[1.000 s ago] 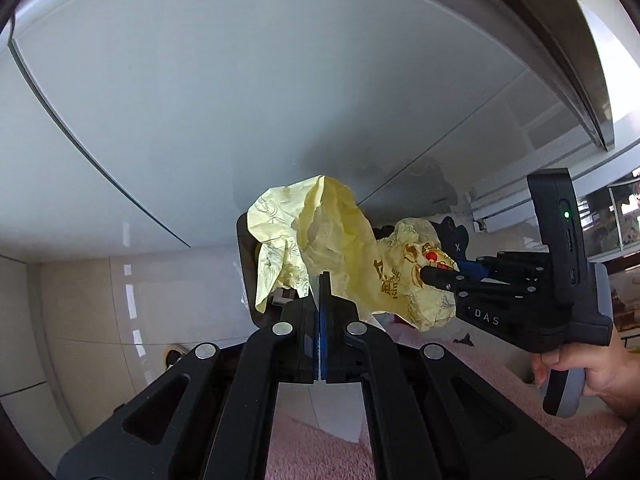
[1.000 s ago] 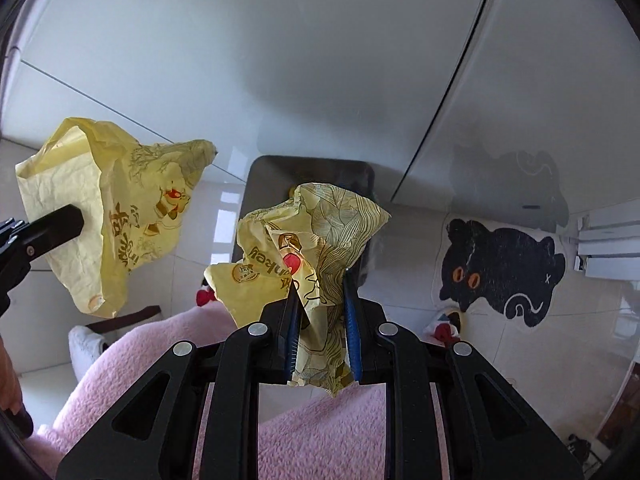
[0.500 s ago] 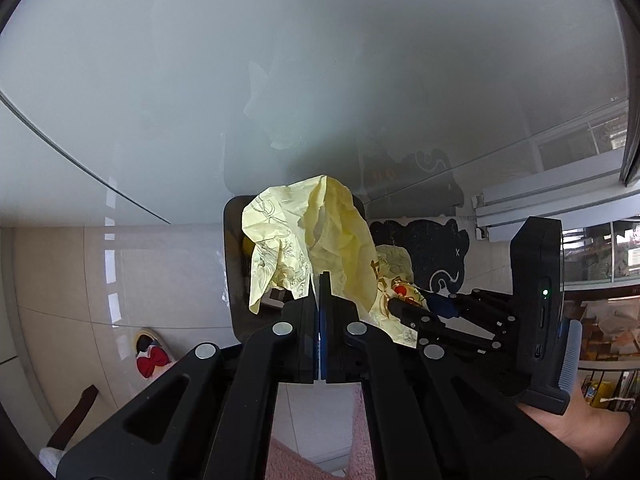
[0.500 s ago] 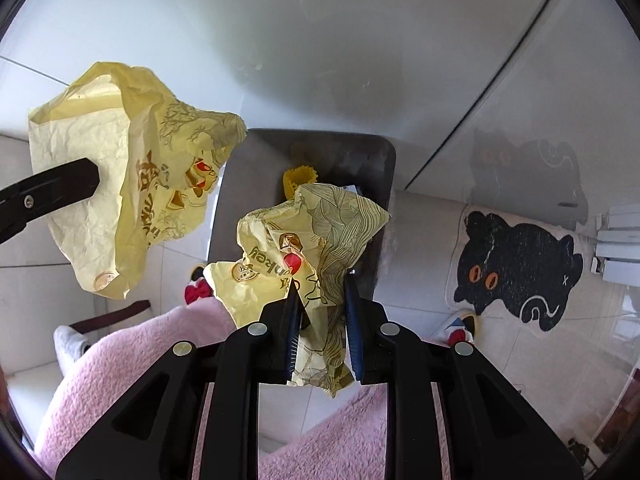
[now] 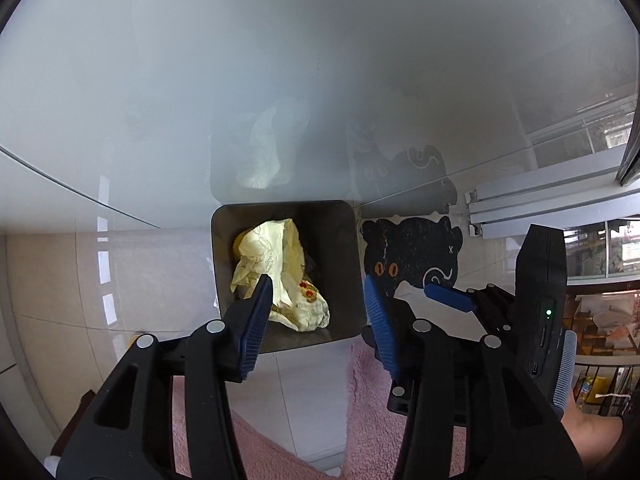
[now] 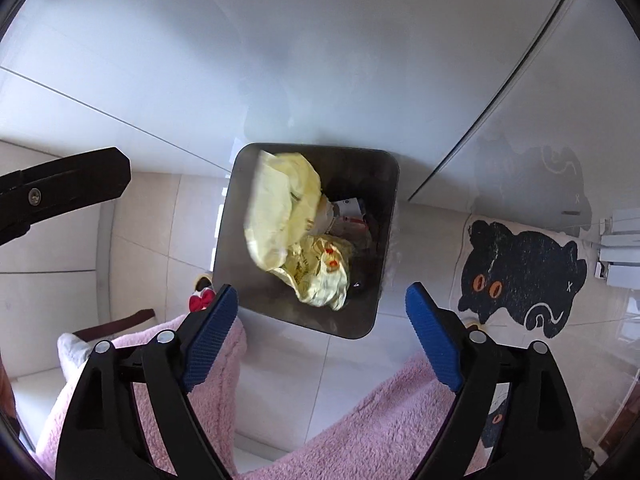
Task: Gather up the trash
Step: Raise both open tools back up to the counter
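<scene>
A dark square trash bin (image 5: 344, 240) (image 6: 386, 216) stands on the tiled floor against a grey glossy cabinet. Two crumpled yellow paper wrappers lie inside it: a plain one (image 5: 268, 248) (image 6: 280, 208) on top and a printed one (image 5: 308, 308) (image 6: 324, 276) below it. My left gripper (image 5: 318, 304) is open and empty above the bin's near edge. My right gripper (image 6: 322, 318) is open and empty above the bin's near edge; it also shows at the right of the left wrist view (image 5: 448, 294).
A black cat-shaped floor mat (image 5: 412, 256) (image 6: 520, 276) lies right of the bin. Pink fleece-clad legs (image 6: 360, 420) (image 5: 368, 420) are below the grippers. A small red-and-yellow object (image 6: 200, 298) lies on the floor left of the bin. A sliding door track (image 5: 540, 196) is at the right.
Both grippers opened and let go of their yellow wrappers, which dropped into the bin. Both views now look down more steeply onto the bin.
</scene>
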Available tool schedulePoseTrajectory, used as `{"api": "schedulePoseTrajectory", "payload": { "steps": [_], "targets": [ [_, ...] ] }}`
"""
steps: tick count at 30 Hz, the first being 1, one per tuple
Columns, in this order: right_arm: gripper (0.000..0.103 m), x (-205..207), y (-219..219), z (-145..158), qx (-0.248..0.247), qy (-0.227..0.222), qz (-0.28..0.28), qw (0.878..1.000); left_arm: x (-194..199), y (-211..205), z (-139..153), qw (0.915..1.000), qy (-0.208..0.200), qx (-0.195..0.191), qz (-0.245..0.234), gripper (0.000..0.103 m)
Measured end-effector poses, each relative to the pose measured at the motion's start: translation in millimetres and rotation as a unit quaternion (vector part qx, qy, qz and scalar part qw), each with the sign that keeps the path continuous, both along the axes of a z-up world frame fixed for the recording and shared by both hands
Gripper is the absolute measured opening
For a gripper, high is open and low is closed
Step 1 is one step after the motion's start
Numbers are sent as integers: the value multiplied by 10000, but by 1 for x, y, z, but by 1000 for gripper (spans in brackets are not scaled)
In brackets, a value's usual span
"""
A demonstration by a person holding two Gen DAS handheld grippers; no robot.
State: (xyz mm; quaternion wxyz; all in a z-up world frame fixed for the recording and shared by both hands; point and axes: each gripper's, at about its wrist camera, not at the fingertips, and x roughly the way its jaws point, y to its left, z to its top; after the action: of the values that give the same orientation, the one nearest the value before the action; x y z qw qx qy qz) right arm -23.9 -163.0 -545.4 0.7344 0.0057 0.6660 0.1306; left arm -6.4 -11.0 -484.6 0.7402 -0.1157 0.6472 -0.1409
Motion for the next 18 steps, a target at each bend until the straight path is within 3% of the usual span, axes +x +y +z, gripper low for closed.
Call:
{"api": "schedulePoseTrajectory", "payload": {
  "steps": [4,9,14,18],
  "targets": [
    [99,-4,-8,16,-51,-44,27,10000,0,3,16,9999,-98,48,76,74],
    [100,-9,-18,60,-44,-210,33,9998,-4,9,49,9995,-278,42,141,92],
    [100,-10,-31,119,53,-469,119,9988,-13,14,103,9979,-596,19,245,95],
    [100,-13,-45,182,241,-854,157,9959,-23,21,161,9935,-1121,115,146,95]
  ]
}}
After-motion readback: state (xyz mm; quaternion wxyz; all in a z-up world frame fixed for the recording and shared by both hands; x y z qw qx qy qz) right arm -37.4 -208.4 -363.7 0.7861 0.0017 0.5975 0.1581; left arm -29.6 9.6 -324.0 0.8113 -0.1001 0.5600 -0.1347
